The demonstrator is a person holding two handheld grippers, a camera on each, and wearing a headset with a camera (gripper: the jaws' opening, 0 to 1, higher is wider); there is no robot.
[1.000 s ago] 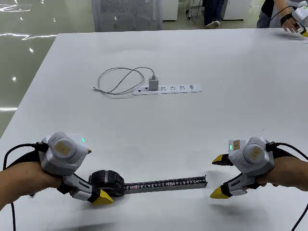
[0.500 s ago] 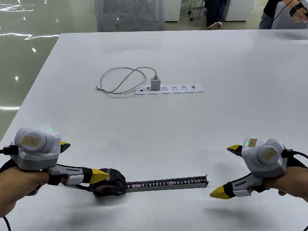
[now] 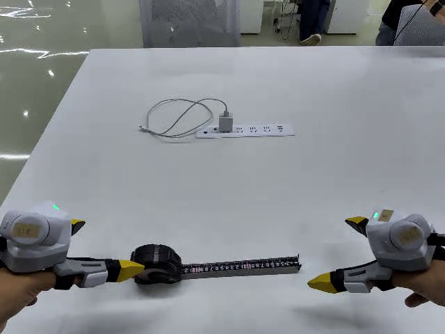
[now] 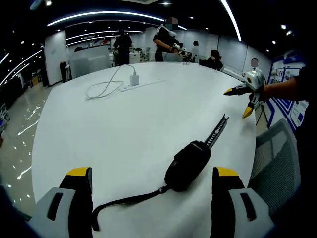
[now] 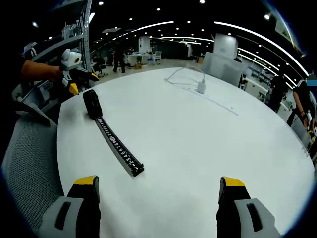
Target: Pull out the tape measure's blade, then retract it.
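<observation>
Since both claws are spread wide, the tape measure (image 3: 157, 262) lies free on the white table (image 3: 313, 174) between them. Its long axis runs straight from one claw to the other. The black case sits at the left gripper (image 3: 103, 247) end, and the pulled-out blade (image 3: 240, 266) points toward the right gripper (image 3: 338, 252), numbered face up.

The left gripper's jaws are fully apart and grip nothing. In the left gripper view the case lies ahead of the gap between them, nearer the right-hand jaw. Its black wrist strap (image 4: 130, 200) trails back toward the other jaw. From the head view the lower yellow tip sits just beside the case, possibly touching; the angle does not settle it.

The right gripper is equally wide open and also holds nothing. The blade's hooked end stops just short of its lower yellow tip, lying ahead of the jaws and apart from both.

Well beyond both claws, across the table, a white power strip (image 3: 243, 130) carries a plugged-in charger (image 3: 225, 123), its cable (image 3: 177, 115) looped loosely beside it.
</observation>
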